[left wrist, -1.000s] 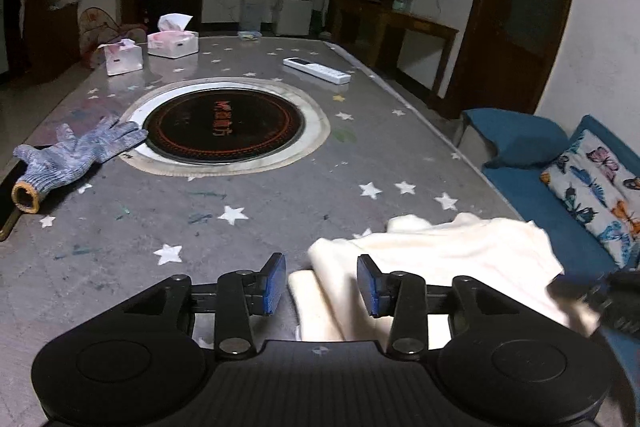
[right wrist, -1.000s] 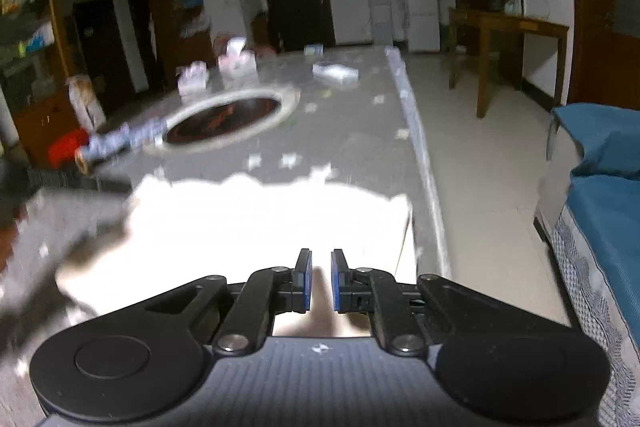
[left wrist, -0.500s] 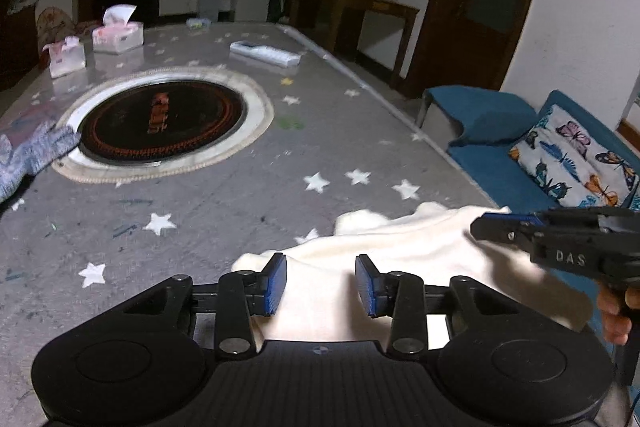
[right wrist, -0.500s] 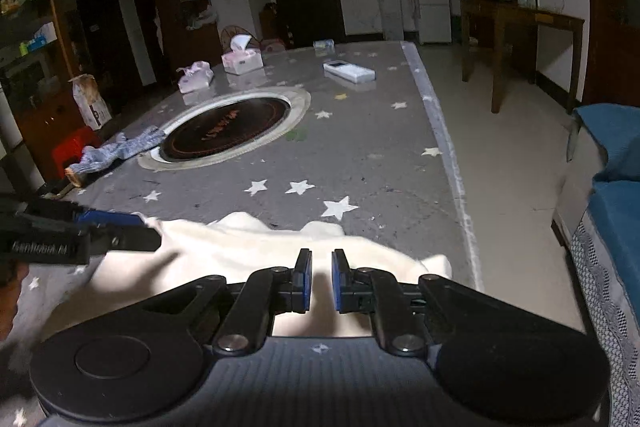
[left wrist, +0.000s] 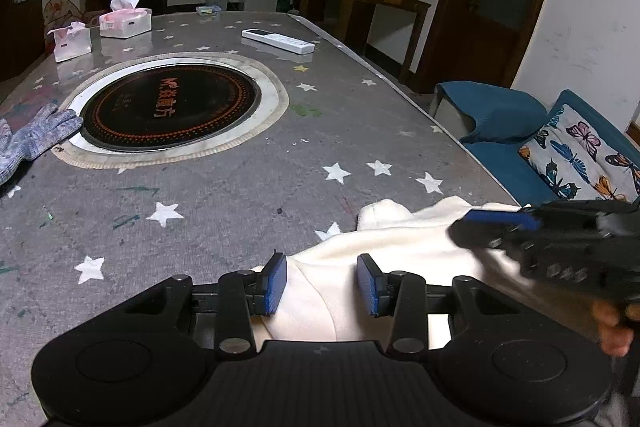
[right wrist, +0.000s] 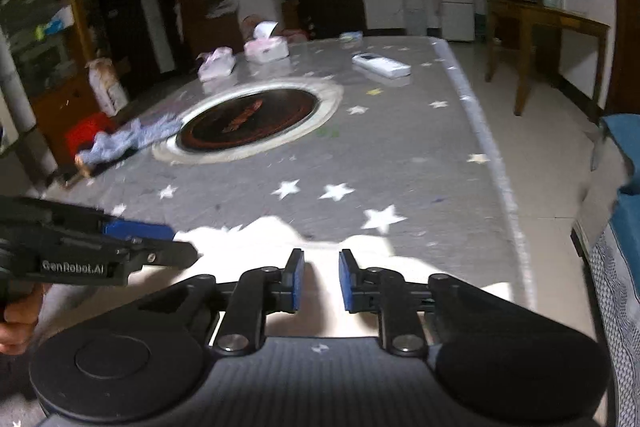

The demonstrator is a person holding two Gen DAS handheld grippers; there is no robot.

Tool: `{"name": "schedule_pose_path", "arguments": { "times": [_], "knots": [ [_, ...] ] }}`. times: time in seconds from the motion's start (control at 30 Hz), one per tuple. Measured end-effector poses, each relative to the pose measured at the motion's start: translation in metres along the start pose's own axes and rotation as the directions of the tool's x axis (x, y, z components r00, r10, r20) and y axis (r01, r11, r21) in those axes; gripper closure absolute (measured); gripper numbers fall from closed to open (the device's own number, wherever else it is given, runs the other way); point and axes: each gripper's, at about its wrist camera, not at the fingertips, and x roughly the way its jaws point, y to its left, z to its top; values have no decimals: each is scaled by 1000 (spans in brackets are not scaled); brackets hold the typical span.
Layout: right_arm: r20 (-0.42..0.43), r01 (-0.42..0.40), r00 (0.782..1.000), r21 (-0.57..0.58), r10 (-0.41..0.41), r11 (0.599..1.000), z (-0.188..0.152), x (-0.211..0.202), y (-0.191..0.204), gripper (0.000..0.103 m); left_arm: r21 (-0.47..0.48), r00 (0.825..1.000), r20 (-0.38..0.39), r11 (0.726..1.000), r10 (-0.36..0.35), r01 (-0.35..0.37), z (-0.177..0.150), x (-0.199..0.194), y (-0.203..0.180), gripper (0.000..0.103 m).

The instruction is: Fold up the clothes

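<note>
A cream garment (left wrist: 400, 251) lies folded at the near edge of the grey star-patterned table (left wrist: 240, 187). My left gripper (left wrist: 322, 285) is open, its blue pads apart over the garment's left part. My right gripper (right wrist: 320, 281) is open a little, with the cream garment (right wrist: 360, 255) below and between its pads. The right gripper also shows in the left wrist view (left wrist: 496, 227), over the garment's right side. The left gripper shows in the right wrist view (right wrist: 140, 239) at the garment's left end.
A round black cooktop (left wrist: 168, 107) is set in the table's middle. A grey knit glove (left wrist: 28, 143) lies left of it. Two tissue boxes (left wrist: 124, 21) and a white remote (left wrist: 278, 41) lie at the far end. A blue sofa with a butterfly cushion (left wrist: 580, 159) stands right.
My right gripper's jaws have opened from nearly shut to a small gap. The right gripper has moved left over the garment. The left gripper stays open.
</note>
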Motion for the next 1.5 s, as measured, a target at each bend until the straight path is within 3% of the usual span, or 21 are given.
{"name": "schedule_pose_path", "arguments": {
  "times": [0.17, 0.27, 0.4, 0.8, 1.0, 1.3, 1.5],
  "knots": [
    [0, 17, 1000, -1, -17, 1000, 2, 3, 4, 76, 14, 1000, 2, 1000, 6, -6, 2, -9, -5, 54],
    [10, 29, 1000, -15, -29, 999, 3, -7, 8, 61, 20, 1000, 12, 1000, 7, -7, 1, -16, -10, 48],
    [22, 59, 998, -22, -58, 998, 0, -22, 14, 48, 40, 1000, 30, 999, 5, -6, -4, -30, -19, 36],
    [32, 88, 996, 17, -88, 996, -22, -61, 33, 25, 75, 998, 65, 997, 21, -26, -32, -76, -38, 17],
    [31, 100, 994, 46, -102, 994, -37, -80, 43, 19, 106, 994, 96, 993, 42, -53, -44, -100, -48, 7],
    [45, 120, 991, 76, -123, 990, -57, -103, 58, 5, 103, 992, 109, 992, 57, -69, -64, -120, -53, 0],
    [52, 135, 989, 87, -140, 987, -63, -113, 65, 2, 80, 992, 112, 994, 66, -75, -72, -128, -50, 0]
  ]
}}
